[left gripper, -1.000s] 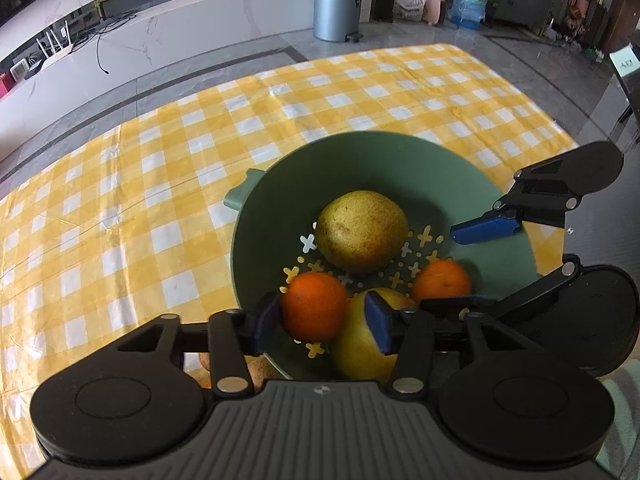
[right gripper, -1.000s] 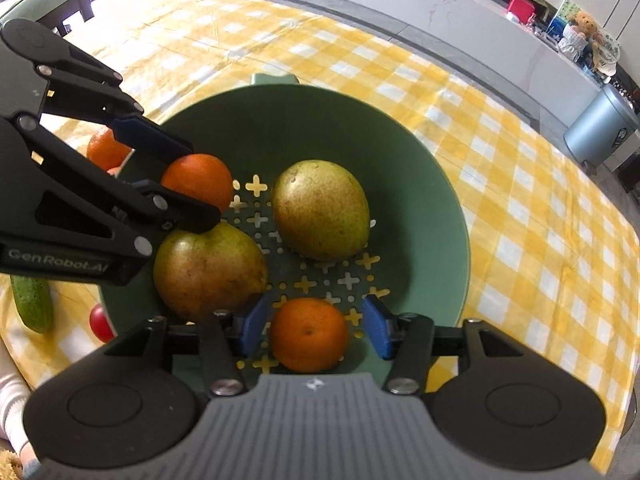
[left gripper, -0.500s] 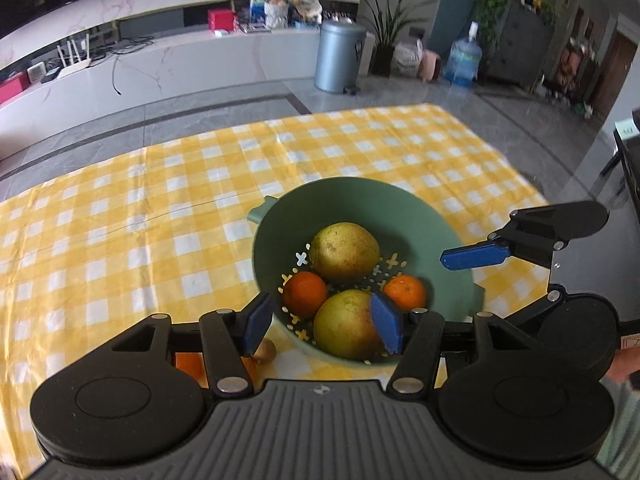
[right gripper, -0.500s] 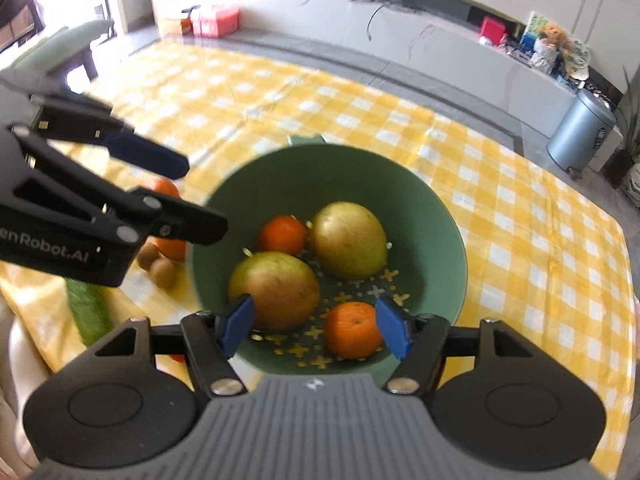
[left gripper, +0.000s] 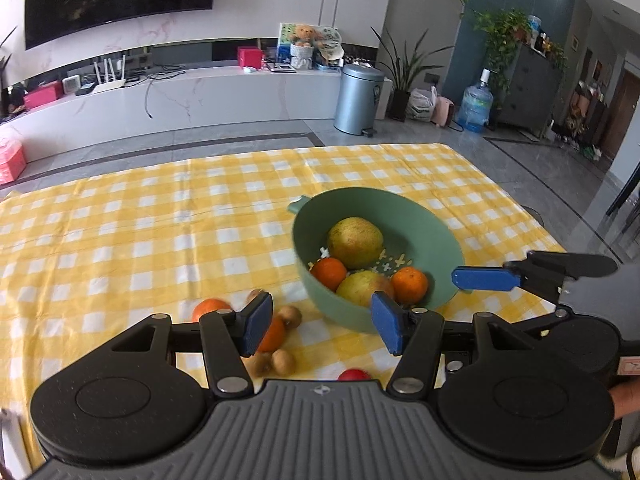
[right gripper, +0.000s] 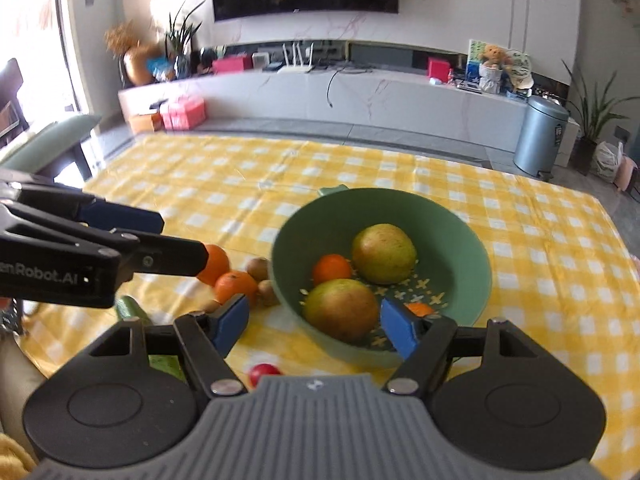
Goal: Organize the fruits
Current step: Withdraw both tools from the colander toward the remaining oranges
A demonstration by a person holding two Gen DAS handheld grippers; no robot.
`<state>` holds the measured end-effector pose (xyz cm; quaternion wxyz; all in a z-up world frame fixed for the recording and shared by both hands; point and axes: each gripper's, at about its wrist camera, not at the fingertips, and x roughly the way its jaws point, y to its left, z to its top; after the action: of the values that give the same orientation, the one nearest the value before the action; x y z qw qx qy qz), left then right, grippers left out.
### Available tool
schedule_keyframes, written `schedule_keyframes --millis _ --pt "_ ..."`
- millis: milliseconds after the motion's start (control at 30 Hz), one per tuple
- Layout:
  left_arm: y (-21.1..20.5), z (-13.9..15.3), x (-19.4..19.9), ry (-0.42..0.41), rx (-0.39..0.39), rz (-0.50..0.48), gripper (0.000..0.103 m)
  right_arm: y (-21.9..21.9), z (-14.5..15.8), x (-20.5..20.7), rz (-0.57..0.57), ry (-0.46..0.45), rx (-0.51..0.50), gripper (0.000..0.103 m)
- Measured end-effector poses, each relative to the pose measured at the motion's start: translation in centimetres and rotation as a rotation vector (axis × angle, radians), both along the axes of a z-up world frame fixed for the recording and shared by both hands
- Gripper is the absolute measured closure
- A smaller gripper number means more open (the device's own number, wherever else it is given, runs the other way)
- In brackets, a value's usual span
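Left wrist view: the left gripper (left gripper: 322, 322) hangs back from the green bowl (left gripper: 436, 232), which a second ago filled the frame and now sits right of centre on the yellow checked cloth (left gripper: 132, 232). Its jaws stand apart and empty, having just been opening after framing an orange. That orange (left gripper: 329, 273) now lies in the bowl with a second orange (left gripper: 409, 285) and two pears (left gripper: 354, 241). The right gripper (left gripper: 486, 279) shows at the right edge.

Right wrist view: the right gripper (right gripper: 314, 326) has likewise pulled away, its jaws widened over the past second with nothing between them. The bowl (right gripper: 452, 220) sits at centre. Loose oranges (right gripper: 235, 286), small brown fruits (right gripper: 258, 267), a red fruit (right gripper: 264, 371) and a green vegetable (right gripper: 130, 307) lie at lower left. Both deliveries look finished; the loose fruit is likely next.
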<state>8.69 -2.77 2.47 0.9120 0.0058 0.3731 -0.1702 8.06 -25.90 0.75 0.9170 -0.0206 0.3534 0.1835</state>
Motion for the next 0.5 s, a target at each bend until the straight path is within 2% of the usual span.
schedule_keyframes --millis 233,500 --pt "2.5 -1.9 -1.8 0.002 -0.037 0.023 0.036 1.3 -1.1 -2.8 -0.07 -0.02 0.06 0.033" --pt "5.1 -4.4 -2.8 0.027 -0.061 0.056 0.036 2.6 -3.2 -3.5 -0.069 -0.001 0.054 0.034"
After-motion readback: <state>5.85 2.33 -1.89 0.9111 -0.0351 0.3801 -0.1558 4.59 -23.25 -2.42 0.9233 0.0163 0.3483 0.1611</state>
